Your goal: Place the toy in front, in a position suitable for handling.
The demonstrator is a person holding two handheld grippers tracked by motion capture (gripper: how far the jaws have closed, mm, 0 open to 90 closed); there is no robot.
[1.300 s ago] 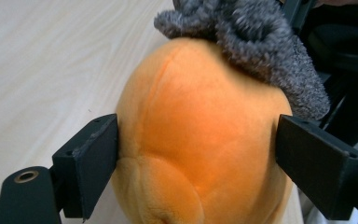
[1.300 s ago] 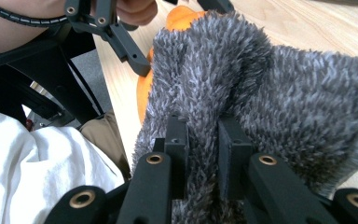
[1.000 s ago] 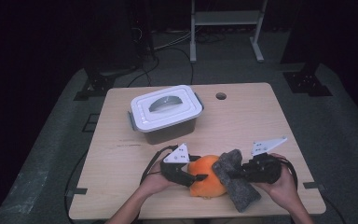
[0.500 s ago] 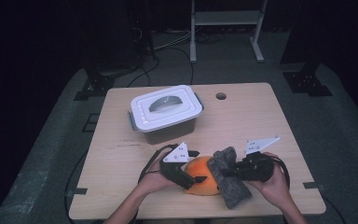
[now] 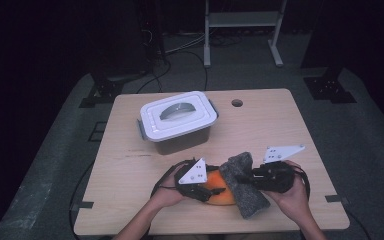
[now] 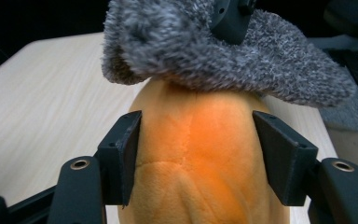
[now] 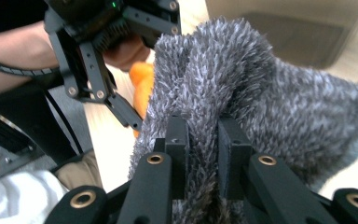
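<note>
Two grippers share the work: with our left gripper [image 6: 193, 154], fingers just closed onto the orange plush toy [image 6: 200, 163] on the desk [image 5: 280, 130], we should steady it while our right gripper [image 7: 201, 140], fingers pinching the grey sock [image 7: 261, 93], draws it over squarely.

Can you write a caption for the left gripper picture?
Left gripper jaws closing on an orange plush toy, with a fuzzy grey sock draped over its top.

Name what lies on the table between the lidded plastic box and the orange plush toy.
Nothing: in the high view, bare wooden table separates the lidded plastic box from the orange plush toy.
</note>
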